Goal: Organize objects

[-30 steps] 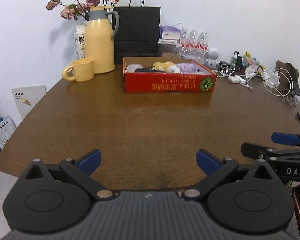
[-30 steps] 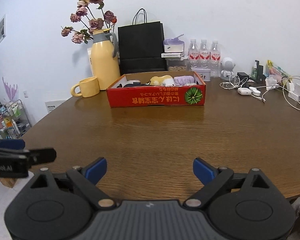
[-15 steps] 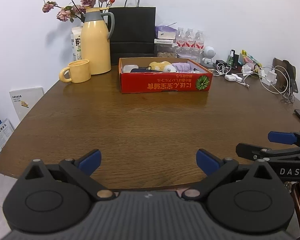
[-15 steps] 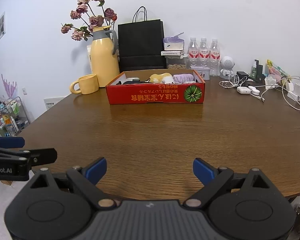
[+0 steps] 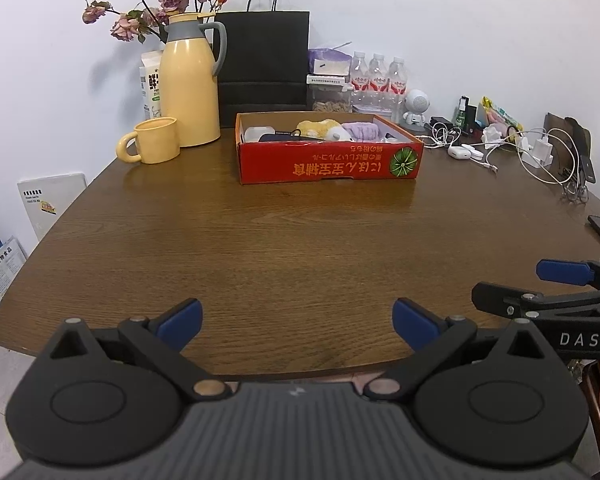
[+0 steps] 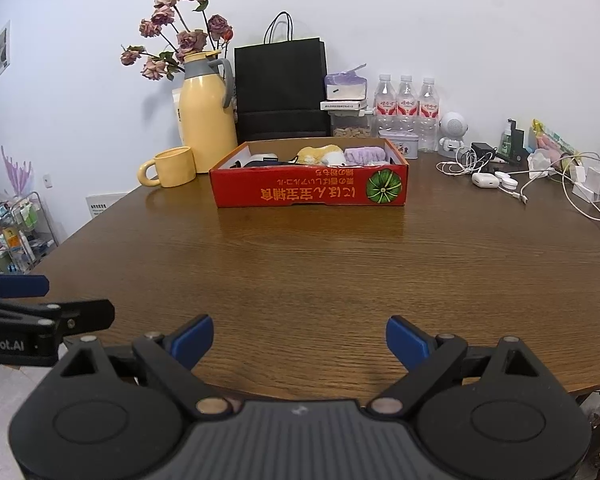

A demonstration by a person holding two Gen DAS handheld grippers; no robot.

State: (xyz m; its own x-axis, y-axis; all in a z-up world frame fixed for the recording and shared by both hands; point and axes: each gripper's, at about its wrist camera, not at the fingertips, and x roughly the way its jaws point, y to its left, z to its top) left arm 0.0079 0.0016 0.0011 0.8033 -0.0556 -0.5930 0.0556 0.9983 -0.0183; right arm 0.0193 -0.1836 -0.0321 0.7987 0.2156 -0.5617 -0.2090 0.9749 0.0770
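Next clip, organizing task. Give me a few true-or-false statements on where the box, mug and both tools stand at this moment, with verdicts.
1. The red box holds several items. True.
2. The left tool grips the yellow mug. False: it is open and holds nothing; the mug stands beside the yellow jug.
3. The right tool is open, over the table's near edge. True.
4. The box stands on the floor. False: it is on the table.
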